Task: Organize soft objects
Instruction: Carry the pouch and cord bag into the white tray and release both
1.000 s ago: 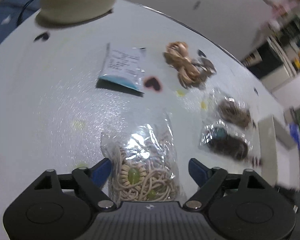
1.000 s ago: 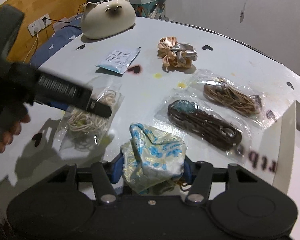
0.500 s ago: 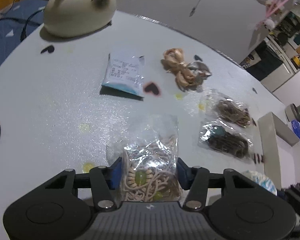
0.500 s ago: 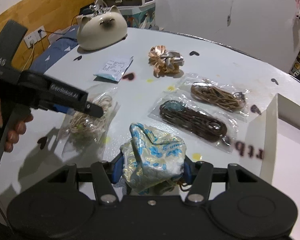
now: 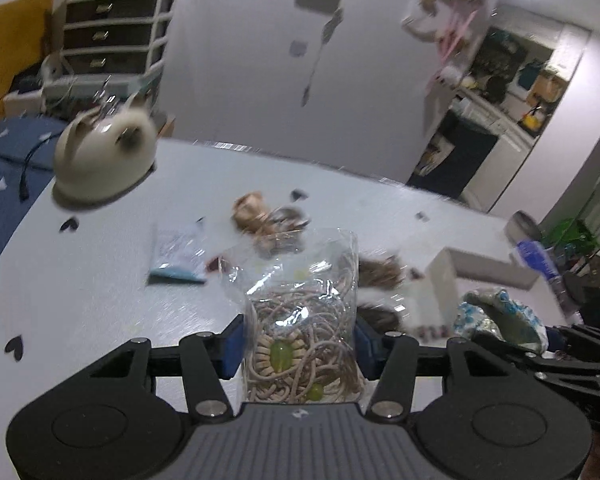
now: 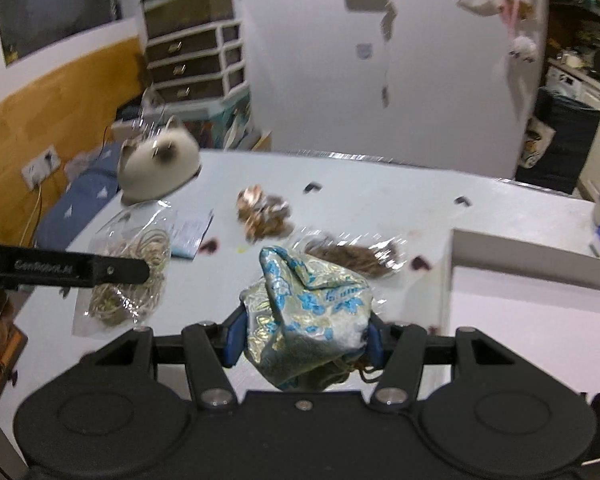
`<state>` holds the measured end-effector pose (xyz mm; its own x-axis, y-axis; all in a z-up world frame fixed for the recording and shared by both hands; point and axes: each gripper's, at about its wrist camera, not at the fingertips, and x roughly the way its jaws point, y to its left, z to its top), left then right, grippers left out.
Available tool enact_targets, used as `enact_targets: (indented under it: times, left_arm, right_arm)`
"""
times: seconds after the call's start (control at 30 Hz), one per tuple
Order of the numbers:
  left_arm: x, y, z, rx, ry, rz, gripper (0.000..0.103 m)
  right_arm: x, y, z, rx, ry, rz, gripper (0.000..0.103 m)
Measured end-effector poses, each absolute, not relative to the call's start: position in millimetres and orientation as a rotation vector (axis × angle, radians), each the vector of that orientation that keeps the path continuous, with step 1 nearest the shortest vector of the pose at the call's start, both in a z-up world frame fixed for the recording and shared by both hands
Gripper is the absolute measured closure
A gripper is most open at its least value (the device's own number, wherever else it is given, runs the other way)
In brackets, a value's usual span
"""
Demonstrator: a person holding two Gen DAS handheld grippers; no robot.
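My left gripper [image 5: 300,338] is shut on a clear bag of beige cord with green beads [image 5: 304,320] and holds it lifted off the white table [image 5: 100,300]. The bag also shows in the right wrist view [image 6: 130,268], with the left gripper's finger [image 6: 80,270] across it. My right gripper [image 6: 304,336] is shut on a blue and silver patterned cloth pouch [image 6: 306,308], held above the table beside the white box [image 6: 532,300]. The pouch also shows at the right of the left wrist view [image 5: 500,316].
On the table lie a copper and silver ribbon bow [image 6: 262,216], a bagged brown cord [image 6: 352,258], a white and blue packet [image 5: 176,256] and a cream cat-shaped object [image 6: 160,164] at the far left. The white box [image 5: 480,276] stands right.
My left gripper closed on the beige cord bag and lifted it off the table. Both grippers have tilted up and risen, so the room behind now shows. The pouch stays gripped.
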<state>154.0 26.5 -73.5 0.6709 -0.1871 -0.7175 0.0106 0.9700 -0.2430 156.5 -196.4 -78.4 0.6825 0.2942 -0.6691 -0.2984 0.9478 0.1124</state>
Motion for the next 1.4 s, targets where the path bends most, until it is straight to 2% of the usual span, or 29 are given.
enact_targets:
  times: [0.27,0.7,1.17,1.4]
  left_arm:
    - [144,-29,-46,-0.204,0.764,-0.198,0.049]
    - [147,-138,-38,-0.185,0.773,-0.269,0.049]
    - [164,-235,-54,-0.142,0.817,-0.328,0.049]
    - [178,-267,-89,-0.173,0.926,-0.353,0.049]
  right_arm:
    - [149,-248,-62,0.059,0.689,0.276,0.045]
    - [148,-351,-56,0.093,0.672,0.224,0.045]
    - [147,-446,-68,0.125,0.701,0.141,0.045]
    - [148,-474,-78,0.133,0.735,0.120,0.045]
